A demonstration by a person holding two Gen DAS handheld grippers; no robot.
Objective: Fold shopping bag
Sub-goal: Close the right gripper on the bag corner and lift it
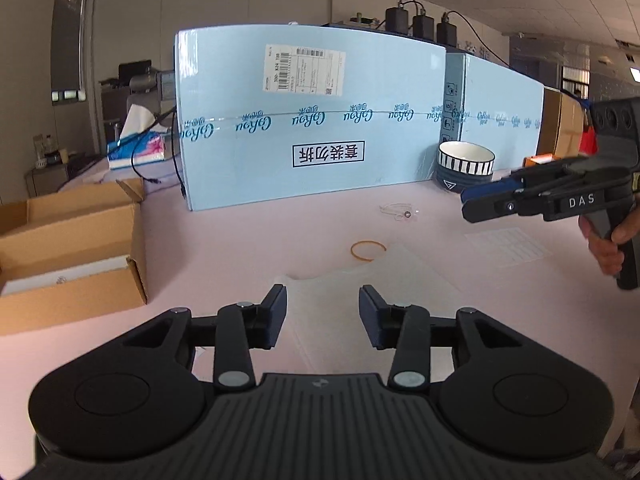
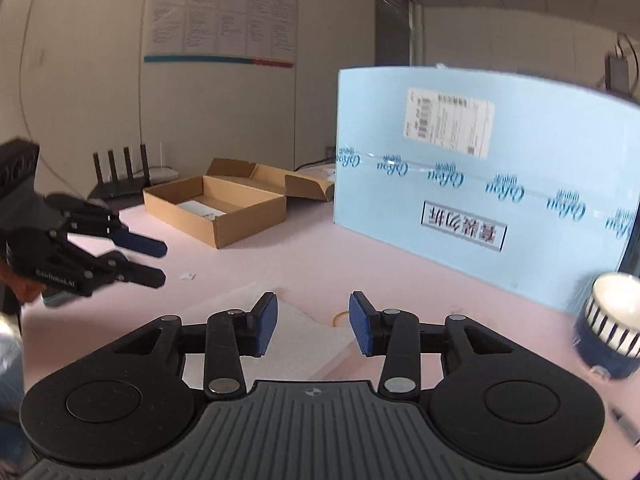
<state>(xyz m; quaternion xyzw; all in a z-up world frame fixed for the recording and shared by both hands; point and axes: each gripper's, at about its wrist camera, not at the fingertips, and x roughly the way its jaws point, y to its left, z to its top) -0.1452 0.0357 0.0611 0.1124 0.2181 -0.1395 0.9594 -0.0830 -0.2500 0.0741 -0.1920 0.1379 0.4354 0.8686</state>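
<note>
Pink table (image 1: 240,240), two hand-held grippers over it, both empty.

Shopping bag (image 1: 360,280): thin, pale, translucent sheet lying flat on the table, near edge. Hard to trace its outline against the pink; its far edge shows a notch or peak. A rubber band (image 1: 368,250) lies at its far edge, seemingly on the sheet.

Left gripper (image 1: 322,312): jaws apart, nothing between the pads. It hangs just above the bag's near part, pointing far and slightly down. The bag spreads ahead of the fingers and off to their right.

Right gripper (image 2: 313,320): jaws likewise apart and empty. The bag lies directly below and ahead of its pads, the rubber band peeking out between them. In the left wrist view this gripper sits off to the right, raised clear of the table, a hand (image 1: 604,240) on its grip.

Long axis of the bag: cannot tell for sure; the sheet seems to run left to right across both grippers.

Judgement: neither holds the bag, so the next grasp is pending. Both are about equally near; each would need to dip to an edge before pinching. The film is flat and slippery, easy to miss.

Behind: big blue carton (image 1: 312,120), striped bowl (image 1: 466,164), open cardboard box (image 1: 72,248) at left.
</note>
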